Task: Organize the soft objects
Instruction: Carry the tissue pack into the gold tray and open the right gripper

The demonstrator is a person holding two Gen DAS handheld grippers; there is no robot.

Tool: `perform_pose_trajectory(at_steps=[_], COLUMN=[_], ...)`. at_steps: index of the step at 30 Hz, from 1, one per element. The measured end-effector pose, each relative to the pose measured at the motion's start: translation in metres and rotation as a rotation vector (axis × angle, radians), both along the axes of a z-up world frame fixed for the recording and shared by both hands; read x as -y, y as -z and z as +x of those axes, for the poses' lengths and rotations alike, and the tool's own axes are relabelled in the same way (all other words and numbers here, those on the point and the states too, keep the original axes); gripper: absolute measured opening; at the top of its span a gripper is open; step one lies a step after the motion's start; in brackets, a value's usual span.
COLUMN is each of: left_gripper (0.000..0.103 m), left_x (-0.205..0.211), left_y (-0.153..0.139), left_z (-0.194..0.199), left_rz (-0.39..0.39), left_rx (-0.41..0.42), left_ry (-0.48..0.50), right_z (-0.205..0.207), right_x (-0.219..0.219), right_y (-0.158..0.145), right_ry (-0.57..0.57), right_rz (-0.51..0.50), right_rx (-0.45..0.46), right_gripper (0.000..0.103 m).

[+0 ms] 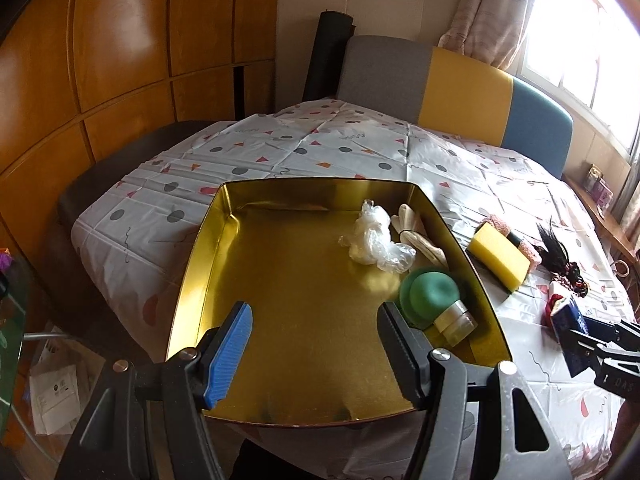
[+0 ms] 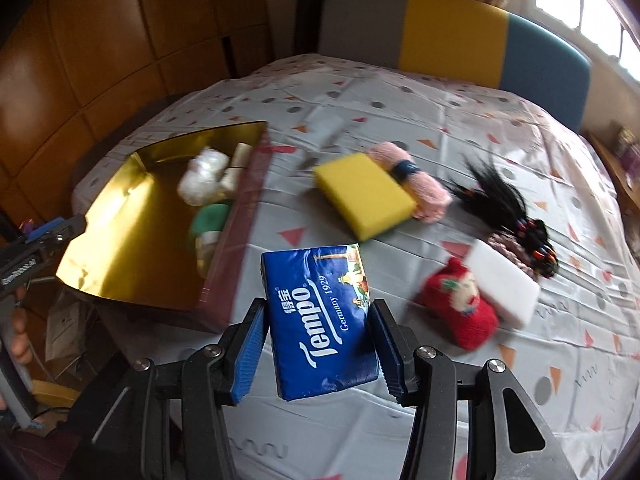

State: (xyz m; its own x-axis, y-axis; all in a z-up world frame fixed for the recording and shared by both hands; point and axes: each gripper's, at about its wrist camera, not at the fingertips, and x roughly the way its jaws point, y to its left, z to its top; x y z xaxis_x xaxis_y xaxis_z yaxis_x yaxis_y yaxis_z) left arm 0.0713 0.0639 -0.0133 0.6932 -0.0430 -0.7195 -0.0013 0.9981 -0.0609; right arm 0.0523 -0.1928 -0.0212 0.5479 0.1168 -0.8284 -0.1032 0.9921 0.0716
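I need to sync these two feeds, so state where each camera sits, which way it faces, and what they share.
Left wrist: on the left claw, looking down into the gold tray; its open fingers show.
Right wrist: on the right claw, looking down over the table; its fingers grip a blue tissue pack.
Shared: the tray, the yellow sponge, and each other's claw.

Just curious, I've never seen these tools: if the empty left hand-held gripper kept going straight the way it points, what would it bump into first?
Probably the bare gold floor of the tin. The left hand-held gripper points down into it, open and empty; the green sponge lies off to its right. Depth is hard to judge.
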Motion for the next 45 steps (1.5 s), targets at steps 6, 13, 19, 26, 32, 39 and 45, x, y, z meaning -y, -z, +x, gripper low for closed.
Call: perform_pose_trajectory(at_steps=[6,13,19,26,32,39,45], left_gripper=[0.065,0.065,0.065,0.065,0.065,0.065,0.065], left_x=[-0.008,-0.029,-0.058,-0.071,-0.066,-0.057,-0.051], left_y=[0.004,0.001,-0.003,0.002,0.008,0.005,-0.002], left_z=[0.0,0.002,0.005,0.007,0.008,0.005,0.002], left_rz=[-0.012,-0.029,-0.041,-0.04,-0.025,-0.01,0.001], left_rx=[-0.009,0.0,0.011,-0.006,-0.028,-0.02,-0.002], left_ry=[-0.024,-0.078,-0.161,-0.185,-0.167,-0.135,-0.119], right_z=[0.007,0.025,0.058,0.111,0.122,0.113,0.099], right_x=[-0.041,-0.088,-0.138,-0.177,-0.176,-0.168,-0.146], right_y=[-0.009,-0.016,0.001,0.038,0.055,0.041,0.021], right_ry=[-0.103,-0.208,-0.287,-0.258,-0.229,-0.232,-0.191], right_rz=[0.046,0.102,0.108,0.036,-0.023,0.032,0.084], right_rx=[0.005,-0.002,-0.059,-0.137,-0.128,-0.067,-0.013], right_gripper=[0.052,0.052,0.052,0.055,0.057,0.076,0.078])
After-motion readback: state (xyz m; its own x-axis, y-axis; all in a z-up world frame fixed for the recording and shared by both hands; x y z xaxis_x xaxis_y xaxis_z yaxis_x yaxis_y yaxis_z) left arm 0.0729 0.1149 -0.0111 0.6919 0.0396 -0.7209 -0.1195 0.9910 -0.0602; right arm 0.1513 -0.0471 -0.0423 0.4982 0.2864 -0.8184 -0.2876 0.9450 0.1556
